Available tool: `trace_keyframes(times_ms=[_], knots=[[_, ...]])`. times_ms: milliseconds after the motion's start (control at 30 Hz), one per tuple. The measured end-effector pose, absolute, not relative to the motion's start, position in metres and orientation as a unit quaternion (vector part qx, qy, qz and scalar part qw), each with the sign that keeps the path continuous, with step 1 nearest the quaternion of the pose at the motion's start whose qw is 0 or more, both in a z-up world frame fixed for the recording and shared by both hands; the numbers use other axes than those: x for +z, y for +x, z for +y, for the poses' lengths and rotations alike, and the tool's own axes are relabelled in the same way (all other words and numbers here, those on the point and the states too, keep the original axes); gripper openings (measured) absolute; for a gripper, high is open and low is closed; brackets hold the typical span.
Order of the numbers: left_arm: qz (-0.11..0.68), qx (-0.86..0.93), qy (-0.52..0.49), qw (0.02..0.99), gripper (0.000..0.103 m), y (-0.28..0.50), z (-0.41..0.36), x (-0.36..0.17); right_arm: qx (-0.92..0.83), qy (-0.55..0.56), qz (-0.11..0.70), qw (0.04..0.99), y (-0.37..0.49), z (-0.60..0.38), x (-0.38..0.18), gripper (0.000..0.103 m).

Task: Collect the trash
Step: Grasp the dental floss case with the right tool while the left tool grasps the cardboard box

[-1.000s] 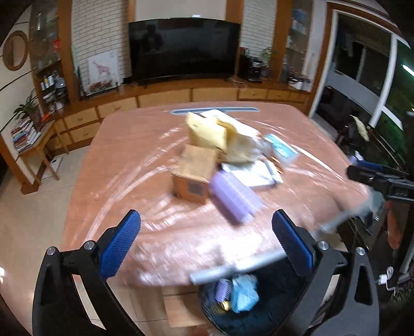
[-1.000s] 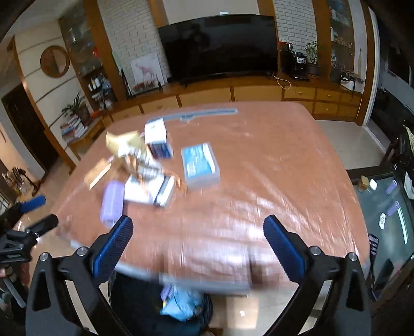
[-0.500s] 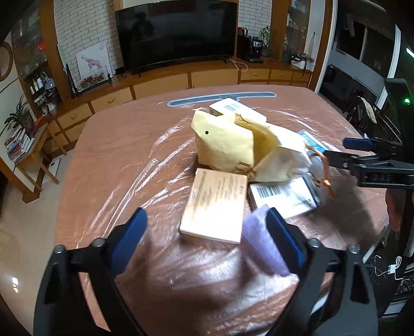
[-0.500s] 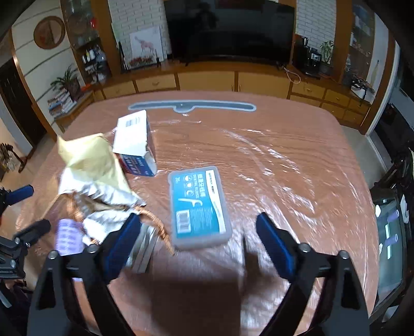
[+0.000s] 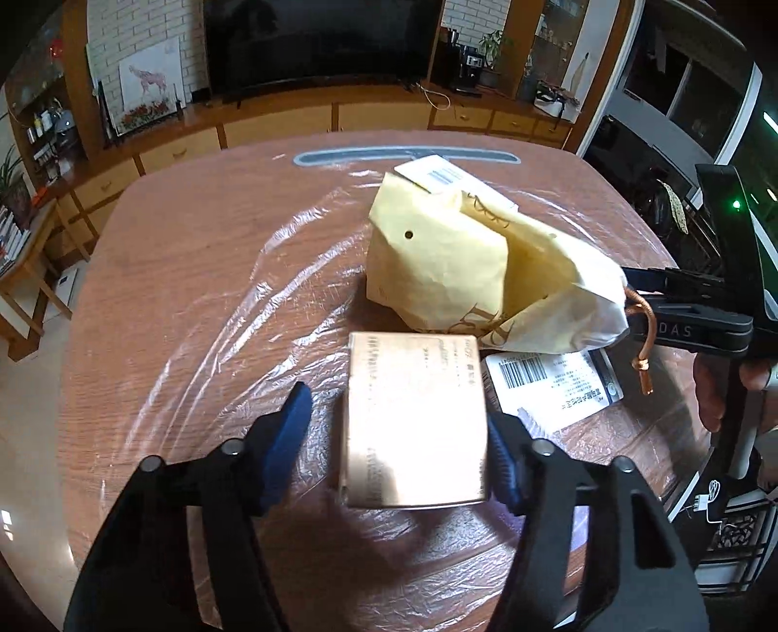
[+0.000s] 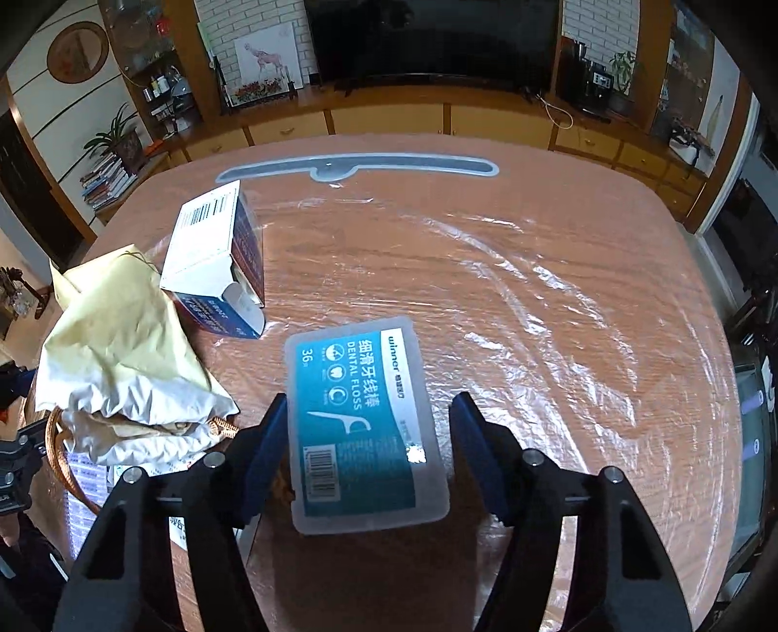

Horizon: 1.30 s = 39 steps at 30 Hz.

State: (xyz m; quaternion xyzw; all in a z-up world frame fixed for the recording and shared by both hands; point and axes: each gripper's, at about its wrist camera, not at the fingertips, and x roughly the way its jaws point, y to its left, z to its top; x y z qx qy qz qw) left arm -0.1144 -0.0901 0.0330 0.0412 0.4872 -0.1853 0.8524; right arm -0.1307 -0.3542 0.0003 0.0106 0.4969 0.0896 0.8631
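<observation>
The left gripper (image 5: 396, 432) stands open astride one tan cardboard box (image 5: 415, 418); its right pad seems to touch, the left is apart. The right gripper (image 6: 367, 437) gapes around one dental floss case (image 6: 362, 428). At ten o'clock of the case lie one crumpled yellow paper bag (image 6: 121, 350) and one blue-and-white carton (image 6: 214, 262) on the table (image 6: 535, 291).

A home living room: a big television (image 6: 430, 39) over wooden drawer cabinets (image 6: 389, 119), a deer picture (image 6: 265, 63), potted plants (image 6: 116, 138), stacked books (image 6: 104, 177).
</observation>
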Motion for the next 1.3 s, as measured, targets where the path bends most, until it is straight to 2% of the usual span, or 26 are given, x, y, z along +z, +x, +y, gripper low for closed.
trace_keyframes(times_ms=[100, 267, 300, 333, 367, 533, 1300], knots=[[0.490, -0.183, 0.043, 0.851, 0.063, -0.116, -0.089, 0.029, 0.088, 0.007, 0.493, 0.865, -0.130, -0.353, 0.000, 0.065], [0.491, -0.177, 0.047, 0.851, 0.061, -0.114, -0.088, 0.028, 0.080, -0.013, 0.489, 0.869, -0.127, -0.348, 0.000, 0.055], [0.492, -0.175, 0.050, 0.852, 0.060, -0.115, -0.089, 0.028, 0.078, -0.019, 0.487, 0.870, -0.128, -0.347, 0.000, 0.054], [0.492, -0.174, 0.051, 0.851, 0.052, -0.115, -0.090, 0.027, 0.078, -0.024, 0.486, 0.870, -0.128, -0.347, 0.000, 0.054], [0.495, -0.173, 0.050, 0.850, 0.049, -0.115, -0.090, 0.026, 0.079, -0.032, 0.482, 0.872, -0.130, -0.345, 0.001, 0.054], [0.494, -0.171, 0.034, 0.852, 0.048, -0.112, -0.084, 0.027, 0.079, -0.051, 0.465, 0.880, -0.137, -0.339, 0.008, 0.054], [0.458, -0.154, 0.011, 0.875, 0.048, -0.113, -0.072, 0.056, 0.088, 0.035, 0.449, 0.888, -0.162, -0.366, 0.041, 0.054]])
